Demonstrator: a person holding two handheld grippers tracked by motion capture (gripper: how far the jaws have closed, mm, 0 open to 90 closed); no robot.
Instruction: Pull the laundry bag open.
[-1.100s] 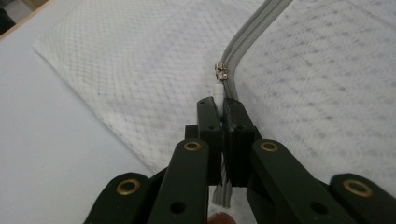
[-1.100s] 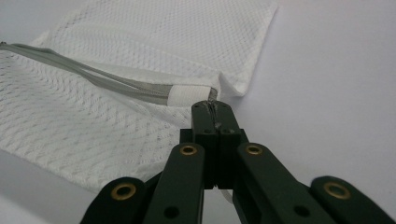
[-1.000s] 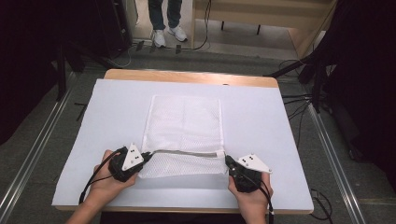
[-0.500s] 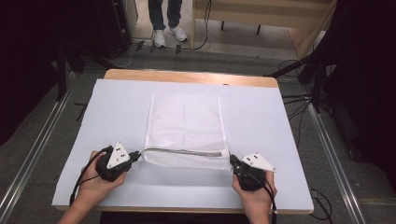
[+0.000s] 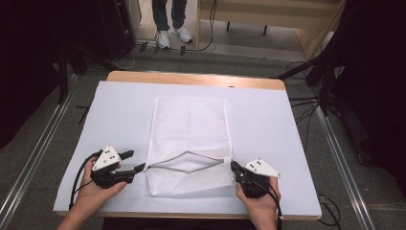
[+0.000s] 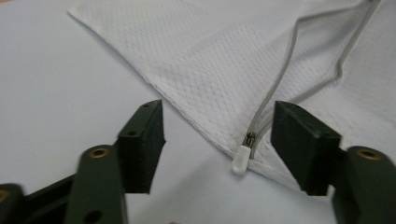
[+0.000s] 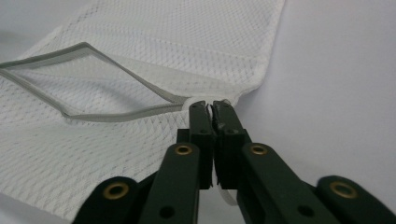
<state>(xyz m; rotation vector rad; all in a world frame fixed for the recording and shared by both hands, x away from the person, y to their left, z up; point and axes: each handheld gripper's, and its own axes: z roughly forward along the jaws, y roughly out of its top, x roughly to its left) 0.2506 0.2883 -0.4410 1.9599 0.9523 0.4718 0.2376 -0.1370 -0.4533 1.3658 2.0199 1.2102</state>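
Now unzipped, a white mesh laundry bag (image 5: 189,143) lies flat at the middle of the tabletop (image 5: 268,120), its grey zipper (image 5: 186,162) gaping across the near end. The left tongs (image 5: 136,161) have just been opening and stand apart around the white zipper pull (image 6: 241,159) without pressing it, at the bag's left edge, where a second ago they held it farther in. The right tongs (image 5: 234,166) are clamped on the bag's right corner. By this look, the opening step is done.
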